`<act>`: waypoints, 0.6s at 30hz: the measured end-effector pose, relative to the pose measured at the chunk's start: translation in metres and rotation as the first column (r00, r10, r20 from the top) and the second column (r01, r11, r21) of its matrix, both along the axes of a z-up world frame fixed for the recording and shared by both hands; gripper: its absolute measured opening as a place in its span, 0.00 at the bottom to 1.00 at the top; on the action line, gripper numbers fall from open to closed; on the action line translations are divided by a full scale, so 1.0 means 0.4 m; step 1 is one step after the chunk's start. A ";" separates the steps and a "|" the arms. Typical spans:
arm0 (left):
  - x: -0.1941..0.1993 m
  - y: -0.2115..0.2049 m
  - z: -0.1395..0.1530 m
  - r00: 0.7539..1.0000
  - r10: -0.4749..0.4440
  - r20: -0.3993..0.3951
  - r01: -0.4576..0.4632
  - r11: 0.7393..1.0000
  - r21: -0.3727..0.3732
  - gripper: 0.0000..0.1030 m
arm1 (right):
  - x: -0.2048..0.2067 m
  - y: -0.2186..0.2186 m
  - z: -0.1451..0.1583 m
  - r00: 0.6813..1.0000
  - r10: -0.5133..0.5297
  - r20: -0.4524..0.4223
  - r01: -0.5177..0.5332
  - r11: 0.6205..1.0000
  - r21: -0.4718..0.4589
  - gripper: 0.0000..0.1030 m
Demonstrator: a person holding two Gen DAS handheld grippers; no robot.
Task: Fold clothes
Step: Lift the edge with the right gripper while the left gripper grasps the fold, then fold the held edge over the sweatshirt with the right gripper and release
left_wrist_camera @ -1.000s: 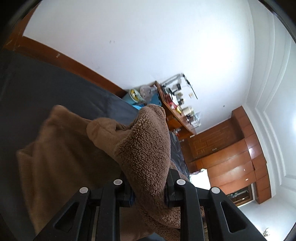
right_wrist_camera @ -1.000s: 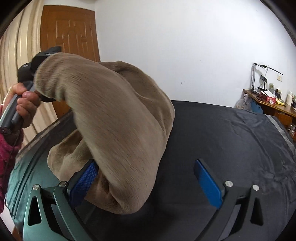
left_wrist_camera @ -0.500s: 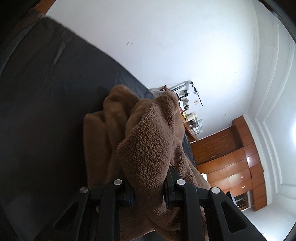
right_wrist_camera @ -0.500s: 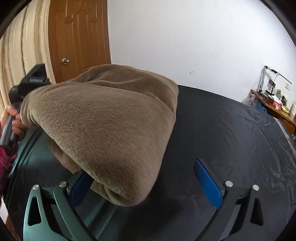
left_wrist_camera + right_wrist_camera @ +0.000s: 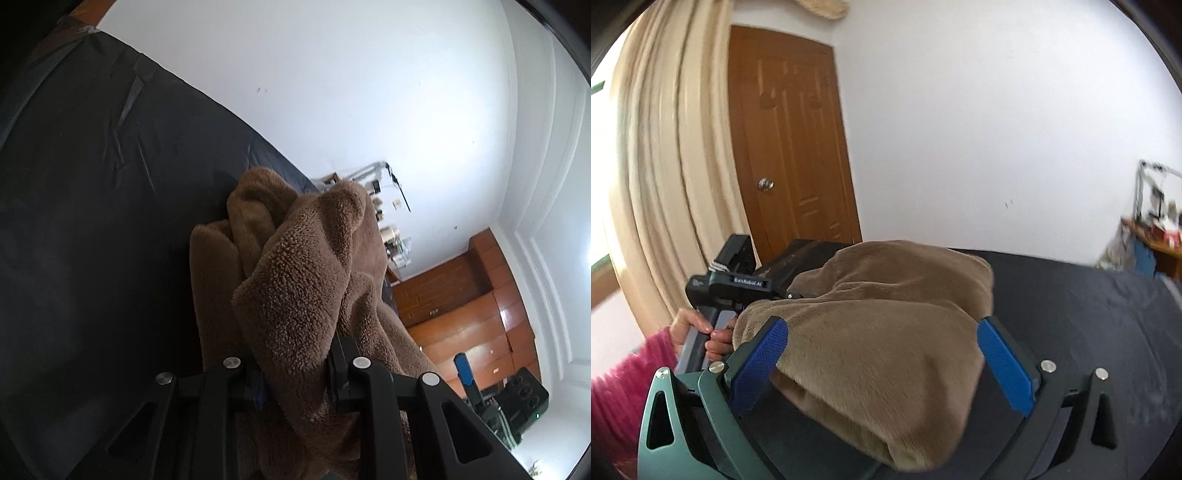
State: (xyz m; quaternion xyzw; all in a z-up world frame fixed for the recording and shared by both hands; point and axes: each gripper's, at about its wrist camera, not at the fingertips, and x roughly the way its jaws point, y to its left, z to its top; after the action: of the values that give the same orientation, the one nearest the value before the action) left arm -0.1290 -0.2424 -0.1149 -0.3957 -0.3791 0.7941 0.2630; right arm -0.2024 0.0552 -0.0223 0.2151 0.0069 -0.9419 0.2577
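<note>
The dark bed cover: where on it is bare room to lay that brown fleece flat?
Bare stretches of the dark bed cover lie right of the brown fleece, toward the cluttered desk, and beyond it up to the white wall. It is crowded where the left tongs and right tongs meet the fleece.

A wooden door (image 5: pixel 798 147) stands beside cream curtains (image 5: pixel 665 177). Across the room, a cluttered desk (image 5: pixel 393 240) and wooden cabinets (image 5: pixel 472 314) line the white wall (image 5: pixel 369 92).
</note>
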 end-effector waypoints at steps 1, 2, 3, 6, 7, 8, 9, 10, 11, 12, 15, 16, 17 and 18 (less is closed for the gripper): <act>0.005 -0.004 0.000 1.000 0.010 -0.002 -0.010 1.000 -0.002 0.23 | -0.002 -0.028 -0.013 1.000 0.019 0.020 -0.019 1.000 0.024 1.00; 0.010 -0.007 0.000 1.000 0.020 -0.004 -0.020 1.000 -0.003 0.23 | -0.003 -0.055 -0.027 0.998 0.037 0.041 -0.039 0.998 0.047 1.00; 0.016 -0.011 0.000 1.000 0.029 -0.006 -0.029 1.000 -0.005 0.23 | -0.005 -0.082 -0.041 0.997 0.055 0.061 -0.059 0.996 0.069 1.00; 0.031 -0.022 0.000 0.998 0.058 -0.013 -0.059 0.998 -0.010 0.32 | -0.018 -0.130 -0.100 0.992 0.051 0.113 -0.066 0.989 0.130 1.00; 0.037 -0.026 0.000 0.998 0.068 -0.015 -0.068 0.998 -0.012 0.35 | -0.021 -0.146 -0.119 0.990 0.049 0.130 -0.068 0.986 0.150 1.00; 0.040 -0.044 0.005 0.996 0.087 -0.018 -0.087 0.996 -0.006 0.38 | -0.011 -0.156 -0.127 0.993 0.036 0.113 -0.056 0.982 0.180 1.00; 0.047 -0.068 0.013 0.993 0.112 -0.026 -0.112 0.994 0.012 0.46 | -0.001 -0.166 -0.135 0.995 0.025 0.097 -0.044 0.977 0.209 1.00; 0.057 -0.089 0.021 0.990 0.138 -0.036 -0.136 0.990 0.036 0.46 | -0.002 -0.172 -0.138 0.996 0.019 0.087 -0.039 0.972 0.232 1.00; 0.067 -0.105 0.030 0.987 0.156 -0.050 -0.152 0.987 0.059 0.46 | -0.001 -0.173 -0.142 0.996 0.015 0.086 -0.036 0.969 0.244 1.00; 0.081 -0.114 0.043 0.984 0.163 -0.073 -0.157 0.985 0.077 0.46 | -0.001 -0.175 -0.146 0.996 0.012 0.085 -0.033 0.966 0.256 1.00; 0.126 -0.120 0.094 0.975 0.155 -0.160 -0.139 0.984 0.111 0.46 | -0.004 -0.175 -0.156 0.996 0.007 0.090 -0.030 0.965 0.261 1.00; 0.141 -0.112 0.113 0.971 0.142 -0.191 -0.120 0.985 0.122 0.52 | -0.003 -0.172 -0.157 0.996 0.006 0.091 -0.030 0.966 0.257 1.00; 0.153 -0.097 0.129 0.968 0.124 -0.219 -0.095 0.986 0.138 0.57 | -0.001 -0.170 -0.157 0.996 0.005 0.090 -0.029 0.966 0.256 1.00; 0.164 -0.079 0.144 0.964 0.104 -0.244 -0.067 0.986 0.154 0.64 | -0.001 -0.171 -0.159 0.996 0.005 0.089 -0.027 0.966 0.258 1.00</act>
State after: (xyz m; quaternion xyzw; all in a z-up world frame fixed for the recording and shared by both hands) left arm -0.0634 -0.2741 -0.0574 -0.2550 -0.4158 0.8190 0.3022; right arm -0.2028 -0.0131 -0.0858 0.2879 0.1204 -0.9205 0.2351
